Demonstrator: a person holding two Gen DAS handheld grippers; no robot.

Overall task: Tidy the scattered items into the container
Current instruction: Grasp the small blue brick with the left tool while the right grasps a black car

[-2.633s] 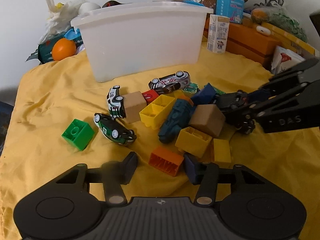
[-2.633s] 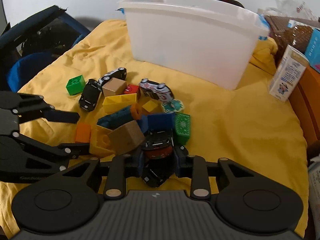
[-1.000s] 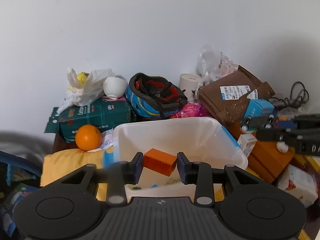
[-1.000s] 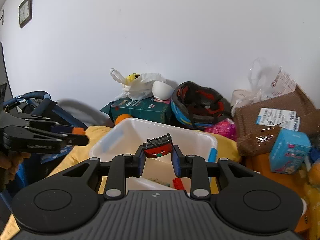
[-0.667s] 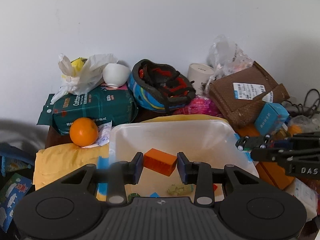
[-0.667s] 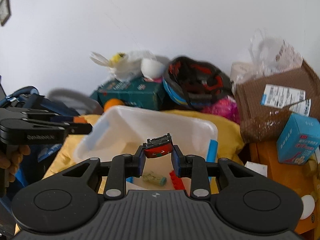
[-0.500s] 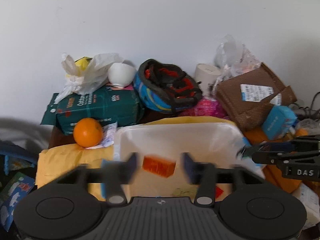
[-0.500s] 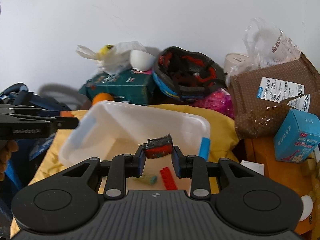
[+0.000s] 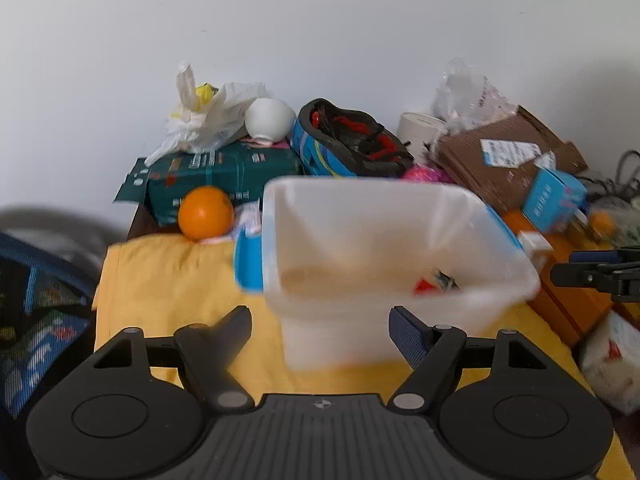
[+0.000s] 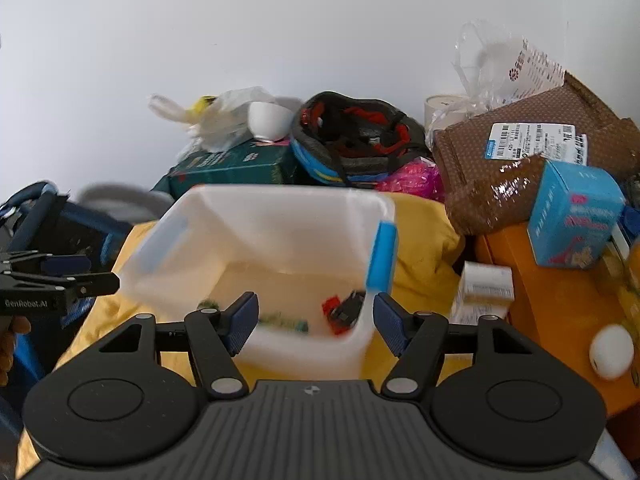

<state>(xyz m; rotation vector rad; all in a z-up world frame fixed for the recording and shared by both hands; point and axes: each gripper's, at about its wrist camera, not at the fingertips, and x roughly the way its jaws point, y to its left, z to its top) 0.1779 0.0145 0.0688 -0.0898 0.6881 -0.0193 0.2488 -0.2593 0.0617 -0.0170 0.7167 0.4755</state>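
Observation:
The white plastic container (image 9: pixel 392 200) stands on the yellow cloth (image 9: pixel 172 276), straight ahead in both wrist views; it also shows in the right wrist view (image 10: pixel 280 200). My left gripper (image 9: pixel 320 332) is open and empty, in front of the container's near wall. My right gripper (image 10: pixel 314 322) is open and empty over the container's near rim. Inside lie the black and red toy car (image 10: pixel 346 312), a red piece (image 10: pixel 330 305) and greenish pieces (image 10: pixel 280 320). The left view shows a red and dark toy (image 9: pixel 434 282) inside. The orange block is hidden.
Behind the container are a green box (image 9: pixel 224 172), an orange fruit (image 9: pixel 205 212), a white plastic bag (image 9: pixel 204 120), a helmet (image 9: pixel 352 140) and brown parcels (image 10: pixel 532 160). A blue carton (image 10: pixel 572 216) and orange boxes (image 10: pixel 552 292) stand right. A blue chair (image 10: pixel 52 216) is left.
Both grippers opened over the container. The orange block left the left gripper and the toy car left the right gripper; the car now lies inside. Both grippers drew back slightly.

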